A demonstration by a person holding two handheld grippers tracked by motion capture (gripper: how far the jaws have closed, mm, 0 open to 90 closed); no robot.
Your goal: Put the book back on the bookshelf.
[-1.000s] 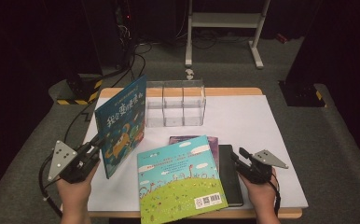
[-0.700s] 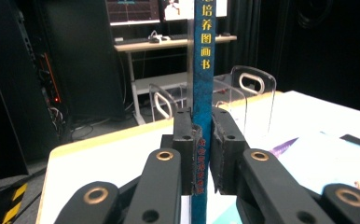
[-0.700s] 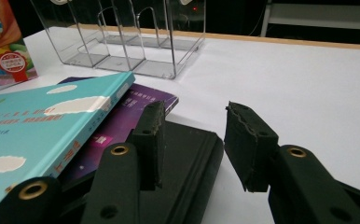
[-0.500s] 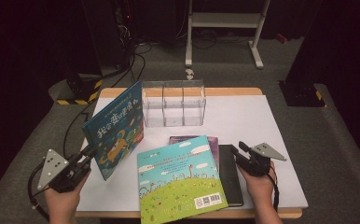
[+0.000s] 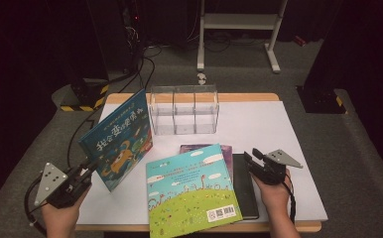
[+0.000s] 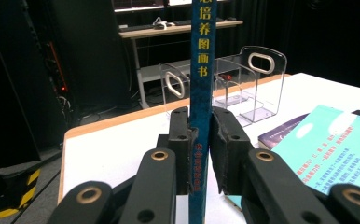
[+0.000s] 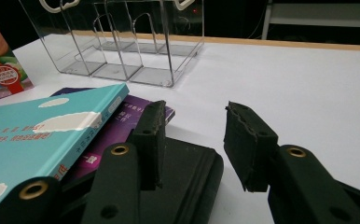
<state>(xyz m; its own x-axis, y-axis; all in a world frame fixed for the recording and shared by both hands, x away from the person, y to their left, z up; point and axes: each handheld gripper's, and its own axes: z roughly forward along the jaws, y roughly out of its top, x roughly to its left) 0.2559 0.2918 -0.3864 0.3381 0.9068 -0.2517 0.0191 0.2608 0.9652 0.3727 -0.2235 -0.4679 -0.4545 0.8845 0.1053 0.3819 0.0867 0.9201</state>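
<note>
Left tongs [image 5: 86, 171] low at the near left corner of the white surface [image 5: 279, 148], angled up toward the far right and clamped on the spine of the blue book [image 5: 117, 139], grip just easing a little; book tilted on its lower edge, just left of the clear rack [image 5: 183, 110]. Right tongs [image 5: 251, 161] level and low at the near right, hand [image 5: 274, 191] behind them, pads apart with nothing between, above the black book [image 5: 244, 186] beside the teal book [image 5: 192, 191].

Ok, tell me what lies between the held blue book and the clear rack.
In the high view, only bare white table separates the blue book from the rack.
</note>
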